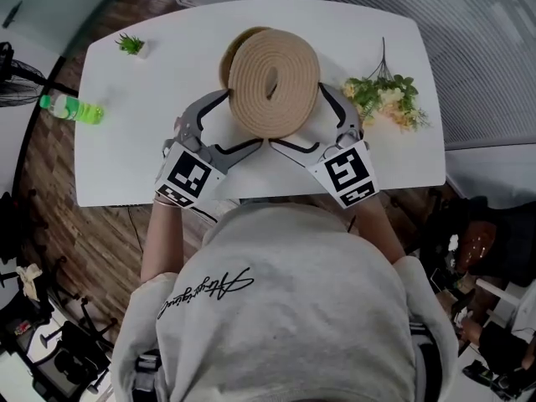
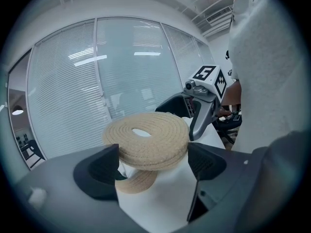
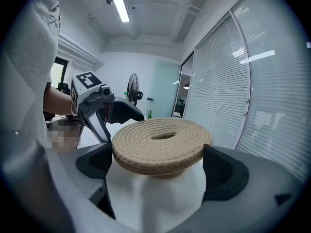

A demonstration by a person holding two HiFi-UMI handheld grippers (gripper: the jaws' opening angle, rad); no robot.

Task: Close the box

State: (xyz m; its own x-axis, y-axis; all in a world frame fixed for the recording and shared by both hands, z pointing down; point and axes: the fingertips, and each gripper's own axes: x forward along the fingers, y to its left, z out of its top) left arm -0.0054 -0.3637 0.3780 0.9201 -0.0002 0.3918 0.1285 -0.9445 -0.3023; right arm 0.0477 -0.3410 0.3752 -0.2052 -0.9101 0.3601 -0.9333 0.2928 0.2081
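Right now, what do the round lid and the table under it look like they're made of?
Lid: it looks like coiled natural-fibre rope, perhaps jute or cotton. It is tan and matte, and the spiral ridges and fuzzy surface show. Table: the top is white, smooth and even, probably laminate or painted board, though the pictures can't settle which.

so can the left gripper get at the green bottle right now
Probably not: the left gripper is shut on the woven lid, shared with the right gripper. The way to the green bottle looks free.
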